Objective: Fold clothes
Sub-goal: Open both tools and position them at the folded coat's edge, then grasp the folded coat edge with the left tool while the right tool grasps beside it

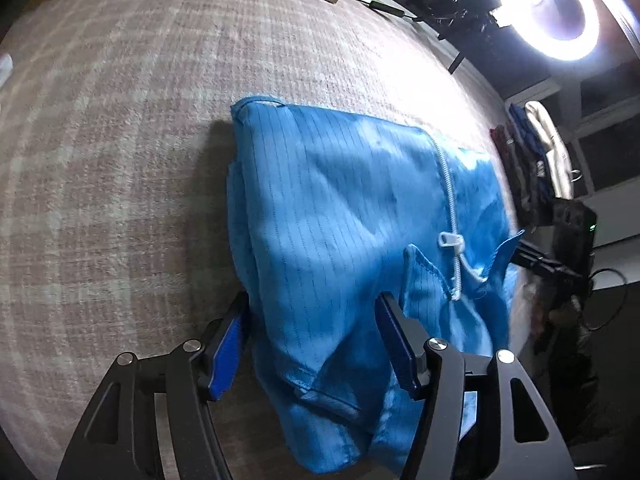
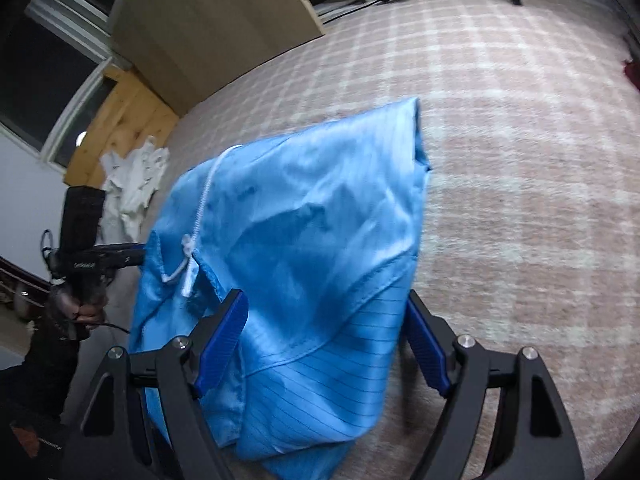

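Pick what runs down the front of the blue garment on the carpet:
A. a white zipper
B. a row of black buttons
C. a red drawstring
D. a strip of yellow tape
A: a white zipper with a white pull tab runs down the blue garment, and shows again in the right wrist view.

Pink-and-white plaid carpet (image 1: 120, 140) underfoot, filling the view ahead. Ring light (image 1: 556, 4) glaring far ahead-right of left claw. Dark window (image 2: 52, 60), leaning board (image 2: 208, 28) and wooden panel (image 2: 120, 128) ahead-left of right claw.
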Demonstrator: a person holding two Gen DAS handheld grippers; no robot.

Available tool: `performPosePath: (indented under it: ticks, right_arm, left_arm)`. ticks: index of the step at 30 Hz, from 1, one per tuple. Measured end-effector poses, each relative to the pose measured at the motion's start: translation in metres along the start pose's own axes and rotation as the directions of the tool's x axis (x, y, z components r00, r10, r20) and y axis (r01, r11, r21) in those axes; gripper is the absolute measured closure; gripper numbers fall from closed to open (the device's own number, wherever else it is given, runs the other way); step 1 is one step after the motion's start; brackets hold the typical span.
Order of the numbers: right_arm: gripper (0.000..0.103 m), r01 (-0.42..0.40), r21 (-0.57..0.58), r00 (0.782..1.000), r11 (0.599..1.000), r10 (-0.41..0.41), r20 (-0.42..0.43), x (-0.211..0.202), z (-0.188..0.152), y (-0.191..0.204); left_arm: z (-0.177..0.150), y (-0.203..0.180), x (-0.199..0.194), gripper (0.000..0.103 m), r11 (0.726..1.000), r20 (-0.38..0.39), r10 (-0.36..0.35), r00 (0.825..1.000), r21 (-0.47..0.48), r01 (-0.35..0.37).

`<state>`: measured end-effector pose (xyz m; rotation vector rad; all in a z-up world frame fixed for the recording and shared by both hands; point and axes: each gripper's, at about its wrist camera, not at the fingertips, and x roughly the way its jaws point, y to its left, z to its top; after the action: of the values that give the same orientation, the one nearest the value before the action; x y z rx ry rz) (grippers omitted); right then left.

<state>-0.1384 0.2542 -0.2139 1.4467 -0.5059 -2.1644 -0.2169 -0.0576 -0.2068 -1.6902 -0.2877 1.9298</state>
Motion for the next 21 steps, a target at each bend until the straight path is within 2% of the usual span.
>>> performPosePath:
  ticks: [6,9,10,11,12,13,14,16,21]
  right_arm:
    - [0.026,-0.121,0.069,0.993,0.990,0.121,0.012,-0.004,0.005,-0.014]
    - [0.026,-0.132,0.052,0.991,0.990,0.131,0.010,-0.002,0.006,-0.011]
    - [0.026,-0.134,0.046,0.991,0.990,0.134,0.008,0.000,0.006,-0.010]
    - [0.026,-0.138,0.040,0.990,0.990,0.138,0.003,0.001,0.007,-0.009]
    - [0.035,-0.135,0.031,0.991,0.990,0.135,-0.004,0.001,0.007,-0.010]
    - [0.064,-0.121,0.023,0.992,0.992,0.122,-0.018,0.002,0.006,-0.010]
    - [0.078,-0.104,0.018,0.994,0.994,0.104,-0.037,0.007,0.006,-0.009]
    - [0.085,-0.109,0.029,0.993,0.994,0.110,-0.044,0.012,0.005,-0.012]
    - [0.093,-0.108,0.039,0.992,0.993,0.111,-0.059,0.014,0.007,-0.009]
  left_arm:
    - [0.009,-0.016,0.016,0.041,1.000,-0.017,-0.018,1.000,0.025,0.018]
    - [0.013,-0.025,0.025,0.041,0.999,-0.015,-0.008,1.000,0.048,0.009]
    - [0.015,-0.027,0.028,0.042,0.999,-0.014,-0.004,1.000,0.053,0.004]
    - [0.015,-0.028,0.029,0.049,0.998,-0.013,0.003,1.000,0.056,-0.002]
    - [0.013,-0.028,0.028,0.054,0.998,-0.011,0.010,1.000,0.063,-0.009]
    - [0.012,-0.027,0.028,0.062,0.997,-0.009,0.017,1.000,0.069,-0.016]
    - [0.010,-0.026,0.027,0.068,0.997,-0.007,0.023,1.000,0.075,-0.023]
    - [0.008,-0.026,0.029,0.079,0.996,-0.015,0.011,1.000,0.087,-0.010]
    - [0.006,-0.031,0.029,0.089,0.993,0.000,0.007,1.000,0.119,-0.007]
